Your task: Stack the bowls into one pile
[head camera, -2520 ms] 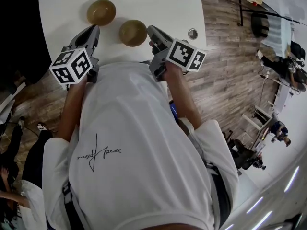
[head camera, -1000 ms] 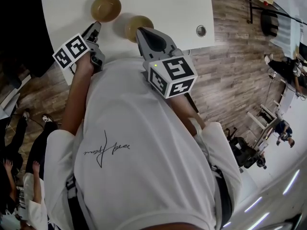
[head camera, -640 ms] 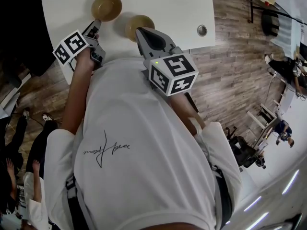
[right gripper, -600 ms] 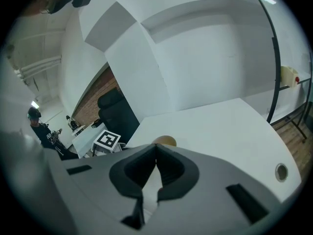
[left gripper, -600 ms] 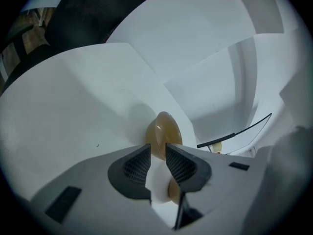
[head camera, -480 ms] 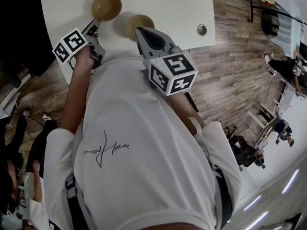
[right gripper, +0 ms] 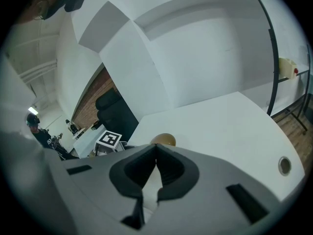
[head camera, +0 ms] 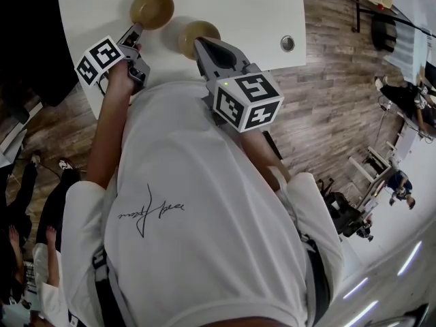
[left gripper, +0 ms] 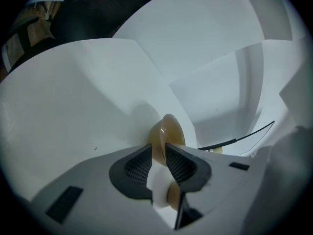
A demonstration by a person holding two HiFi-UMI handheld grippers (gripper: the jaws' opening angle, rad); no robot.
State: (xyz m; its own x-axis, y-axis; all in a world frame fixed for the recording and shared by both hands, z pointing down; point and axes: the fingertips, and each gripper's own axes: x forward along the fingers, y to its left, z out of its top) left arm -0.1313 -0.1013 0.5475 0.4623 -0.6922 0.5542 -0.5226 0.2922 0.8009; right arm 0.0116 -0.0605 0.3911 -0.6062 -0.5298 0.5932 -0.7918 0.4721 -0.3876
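Observation:
Two tan bowls stand apart on the white table [head camera: 238,5]: the left bowl [head camera: 151,9] and the right bowl [head camera: 199,36]. My left gripper [head camera: 136,30] reaches the near rim of the left bowl. In the left gripper view the left gripper [left gripper: 157,150] has that bowl's wall [left gripper: 168,131] pinched between its pads, one jaw inside and one outside. My right gripper [head camera: 200,44] hovers at the near edge of the right bowl. In the right gripper view the right gripper [right gripper: 156,148] has its pads meeting with nothing between them, and the bowl [right gripper: 164,139] shows just beyond.
A round metal grommet [head camera: 287,43] sits in the table near its right edge. A black chair [right gripper: 115,111] stands past the table's far side. Wood floor [head camera: 327,101] lies to the right, with people and furniture at the room's edges.
Since the earliest frame the left gripper has moved forward up to the left bowl and the right gripper has swung in over the right bowl. Over the last second both only rolled slightly.

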